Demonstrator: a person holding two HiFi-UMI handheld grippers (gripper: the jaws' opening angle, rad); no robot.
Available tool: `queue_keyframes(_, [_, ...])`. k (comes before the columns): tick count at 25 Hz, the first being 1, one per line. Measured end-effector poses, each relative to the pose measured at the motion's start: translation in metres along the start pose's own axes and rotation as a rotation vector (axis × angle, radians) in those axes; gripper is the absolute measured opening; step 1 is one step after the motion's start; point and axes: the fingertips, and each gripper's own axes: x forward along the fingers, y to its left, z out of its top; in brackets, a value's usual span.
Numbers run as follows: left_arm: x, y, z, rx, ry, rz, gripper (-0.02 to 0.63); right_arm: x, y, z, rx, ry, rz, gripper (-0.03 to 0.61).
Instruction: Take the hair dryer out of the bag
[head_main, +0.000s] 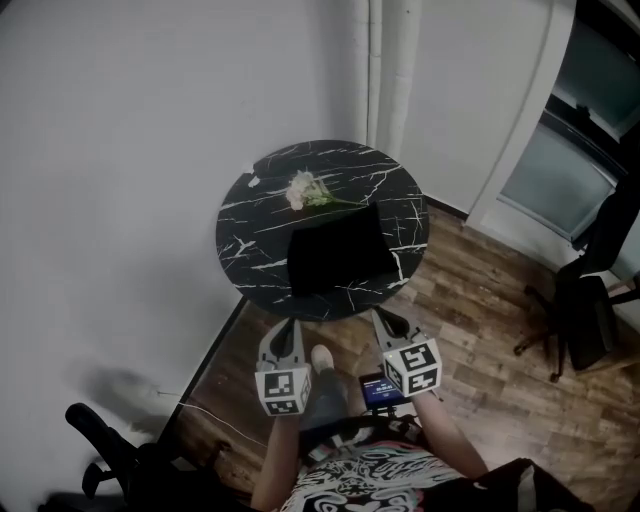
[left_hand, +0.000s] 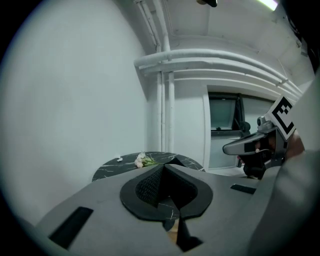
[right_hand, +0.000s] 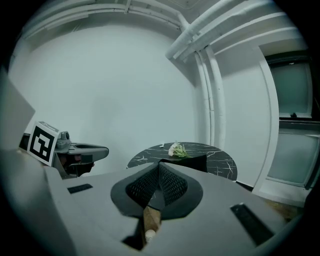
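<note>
A black bag (head_main: 337, 250) lies on the near half of a round black marble table (head_main: 260, 205); the same bag (right_hand: 192, 162) shows small in the right gripper view. No hair dryer is visible. My left gripper (head_main: 287, 333) and right gripper (head_main: 388, 322) hover side by side just short of the table's near edge, both shut and empty. In the left gripper view the left gripper (left_hand: 163, 172) has its pads pressed together with nothing between them. The right gripper (right_hand: 159, 170) looks the same in its own view.
A small bunch of white flowers (head_main: 303, 190) lies on the table behind the bag. White walls and pipes (head_main: 385, 70) stand behind the table. Office chairs stand at the right (head_main: 585, 300) and lower left (head_main: 105, 445) on the wood floor.
</note>
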Motion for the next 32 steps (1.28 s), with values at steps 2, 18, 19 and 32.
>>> queue_keyframes(2, [0.025, 0.012, -0.001, -0.007, 0.004, -0.01, 0.015, 0.025, -0.006, -0.001, -0.002, 0.019, 0.001, 0.018])
queue_keyframes(18, [0.203, 0.101, -0.015, -0.027, 0.152, -0.133, 0.015, 0.192, -0.057, 0.02, 0.087, 0.154, -0.035, 0.018])
queue_keyframes(19, [0.209, 0.104, -0.016, -0.028, 0.156, -0.142, 0.015, 0.199, -0.059, 0.02, 0.096, 0.162, -0.037, 0.018])
queue_keyframes(32, [0.252, 0.121, -0.041, 0.147, 0.215, -0.273, 0.016, 0.248, -0.07, 0.003, 0.127, 0.256, -0.121, 0.018])
